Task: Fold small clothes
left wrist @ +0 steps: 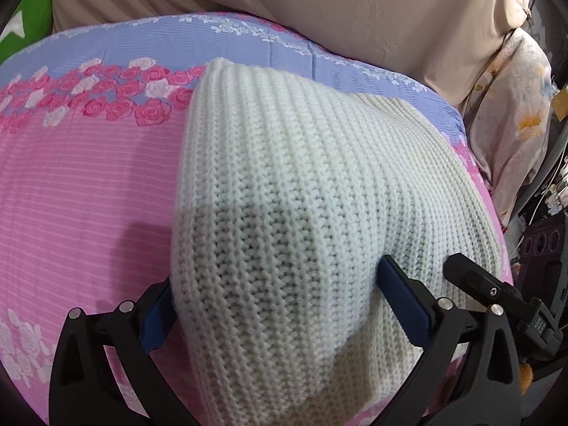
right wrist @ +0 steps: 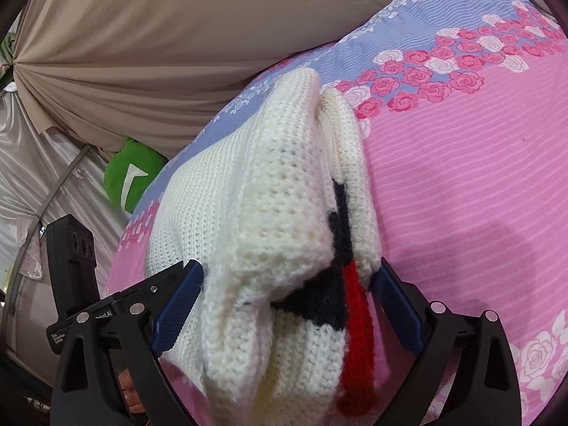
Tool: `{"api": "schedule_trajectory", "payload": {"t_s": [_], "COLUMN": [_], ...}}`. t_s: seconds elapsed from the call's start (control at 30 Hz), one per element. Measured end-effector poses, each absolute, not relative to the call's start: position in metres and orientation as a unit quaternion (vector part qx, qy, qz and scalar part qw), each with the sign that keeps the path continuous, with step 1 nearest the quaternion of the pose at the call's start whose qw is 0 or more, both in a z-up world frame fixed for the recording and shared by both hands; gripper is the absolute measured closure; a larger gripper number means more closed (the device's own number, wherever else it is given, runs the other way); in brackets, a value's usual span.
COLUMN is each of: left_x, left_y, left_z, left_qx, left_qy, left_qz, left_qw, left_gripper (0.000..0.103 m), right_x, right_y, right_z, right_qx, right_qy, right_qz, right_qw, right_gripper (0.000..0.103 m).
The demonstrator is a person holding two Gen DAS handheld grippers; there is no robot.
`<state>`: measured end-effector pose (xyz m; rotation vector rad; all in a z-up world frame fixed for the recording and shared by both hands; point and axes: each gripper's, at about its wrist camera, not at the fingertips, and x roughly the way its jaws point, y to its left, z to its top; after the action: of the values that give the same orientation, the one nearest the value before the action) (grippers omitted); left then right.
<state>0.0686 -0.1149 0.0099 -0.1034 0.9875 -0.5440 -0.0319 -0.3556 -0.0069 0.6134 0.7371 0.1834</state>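
A cream knit sweater (left wrist: pixel 284 220) hangs bunched between 2 hand-held grippers above a pink and lilac rose-print bedsheet (left wrist: pixel 81 191), its far end draped down toward the sheet's band of pink roses. The left gripper (left wrist: pixel 277 305) pinches a thick wad of the knit, a blue pad pressed in on each side of it. The right gripper (right wrist: pixel 287 301) clamps another gathered bundle of the same sweater (right wrist: pixel 248 213), where layers are doubled over and a black patch (right wrist: pixel 330 291) and a red stripe (right wrist: pixel 358 323) of yarn show in the fold. Beyond the sweater, a beige cloth (left wrist: pixel 319 3) drapes behind the bedsheet, and a green cushion (right wrist: pixel 131 174) sits at the sheet's far edge.

Judging by the doubled layers, the fold is mid-way: the garment appears already halved and is being carried or turned over rather than lying flat. The next move likely calls for both grippers to lower together toward the sheet, keeping the edges matched, and to lay the bundle down smooth before either lets go. The thick, stretchy knit may sag or slip out of line if 1 side drops first.
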Motion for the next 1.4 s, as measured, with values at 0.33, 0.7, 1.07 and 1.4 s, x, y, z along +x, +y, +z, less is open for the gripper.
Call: {"api": "schedule_trajectory", "payload": {"t_s": [0.33,0.7,1.07,1.4], "left_x": [0.066,0.047,0.014,0.1], "left_y": [-0.113,-0.102,-0.037,0.012], "left_z": [0.008,0.061,0.208,0.221], "left_qx": [-0.053,-0.041,-0.017,0.003], "left_qy": [0.425,0.386,0.176,0.138], "left_qz": [-0.292,-0.351,-0.406,-0.323], "left_qw": [0.855,0.852,0.897,0.936], "left_gripper": [0.005,0.056,0.057,0.015], "right_x": [-0.018,-0.051,-0.086,0.057], "right_y": [-0.355,-0.33,-0.257,-0.227], "right_z": [-0.008,0.037,0.184,0.163], "right_qx": [0.29,0.265,0.166,0.211], "right_qy": [0.354,0.286,0.1,0.162], "right_qz": [0.094,0.093,0.14,0.17], "right_qw": [0.884,0.916,0.971,0.949], "right_gripper": [0.005,0.057,0.057,0.036]}}
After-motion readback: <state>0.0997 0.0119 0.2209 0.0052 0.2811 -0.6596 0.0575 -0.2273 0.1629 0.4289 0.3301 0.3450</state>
